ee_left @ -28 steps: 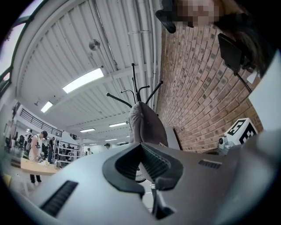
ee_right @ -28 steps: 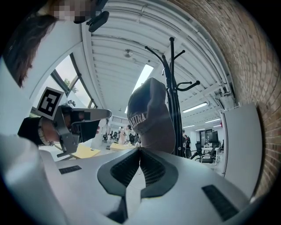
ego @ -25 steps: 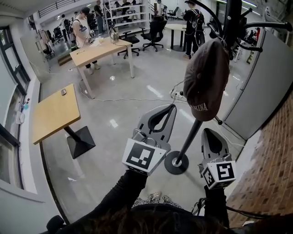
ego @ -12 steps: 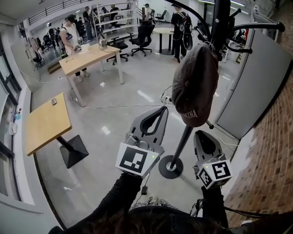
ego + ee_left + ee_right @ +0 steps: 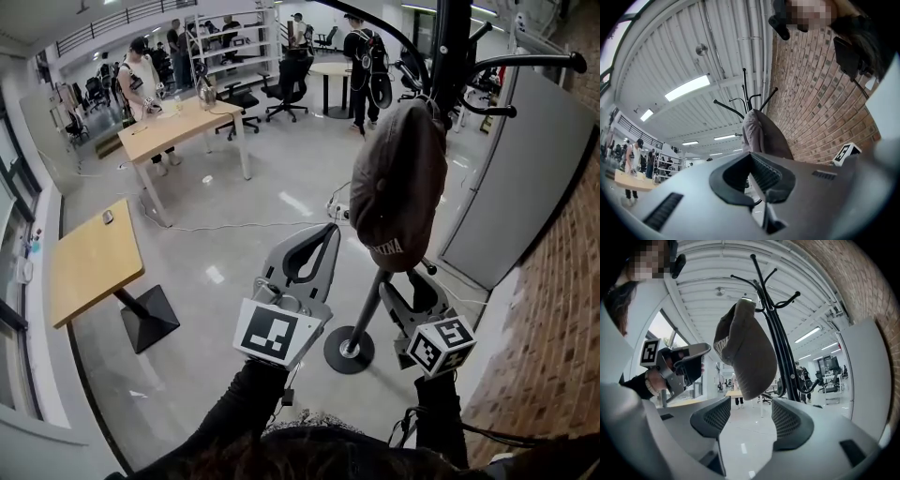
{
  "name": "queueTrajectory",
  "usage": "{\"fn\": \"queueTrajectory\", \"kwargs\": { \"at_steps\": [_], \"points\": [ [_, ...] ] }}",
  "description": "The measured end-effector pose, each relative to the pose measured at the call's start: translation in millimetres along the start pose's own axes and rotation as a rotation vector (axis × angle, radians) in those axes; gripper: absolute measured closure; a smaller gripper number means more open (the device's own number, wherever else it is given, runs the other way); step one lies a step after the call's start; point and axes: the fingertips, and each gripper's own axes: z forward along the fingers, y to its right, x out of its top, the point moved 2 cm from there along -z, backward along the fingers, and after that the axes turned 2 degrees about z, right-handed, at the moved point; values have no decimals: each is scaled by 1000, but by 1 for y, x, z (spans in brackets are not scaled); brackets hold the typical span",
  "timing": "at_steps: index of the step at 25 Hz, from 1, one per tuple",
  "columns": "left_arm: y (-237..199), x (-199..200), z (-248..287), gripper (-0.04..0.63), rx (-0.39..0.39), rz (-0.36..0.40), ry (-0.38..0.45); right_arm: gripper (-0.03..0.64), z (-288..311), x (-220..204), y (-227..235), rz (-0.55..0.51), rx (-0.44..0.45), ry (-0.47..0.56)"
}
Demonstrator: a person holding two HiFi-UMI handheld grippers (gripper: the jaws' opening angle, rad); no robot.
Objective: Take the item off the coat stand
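Right jaws have just swung apart since the earlier frame, with nothing between them. Left gripper (image 5: 328,234): jaws together, empty, raised beside the cap (image 5: 398,178). Cap: untouched, hanging on a hook of the stand (image 5: 452,47). Right gripper (image 5: 412,286): wide, just below the cap. Judged stage: approach, with grasp and lift-off remaining.

Cap (image 5: 398,178) on coat stand (image 5: 450,47), table (image 5: 94,258) to L

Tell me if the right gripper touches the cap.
Apart. In the right gripper view the right gripper, jaws just opened, shows clear gaps beside the cap.
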Motion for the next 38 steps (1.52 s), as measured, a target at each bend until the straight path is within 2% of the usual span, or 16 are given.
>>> {"fn": "queueTrajectory", "kwargs": {
  "at_steps": [2,6,9,17,20,23,27,31,38],
  "points": [
    [-2,0,0,589,2,3,-3,360,3,7,2,30,35,43],
    [-8,0,1,589,5,15,-6,360,7,25,6,-22,100,138],
    [-10,-2,1,589,8,14,-15,360,8,38,5,3,154,187],
    [-6,-1,0,589,-4,-13,-2,376,12,43,1,104,306,193],
    [-6,-3,-2,589,3,-14,-3,451,7,44,-1,100,315,205],
    [-11,-5,-4,589,13,-20,-9,575,5,50,-7,58,307,233],
    [-15,-7,-10,589,25,-28,-17,591,2,58,-22,5,339,243],
    [-17,-12,-17,589,28,-22,-17,591,-3,67,-30,-28,326,286],
    [-17,-5,-16,589,33,-24,-23,591,-13,115,-50,-83,378,338]
  ]
}}
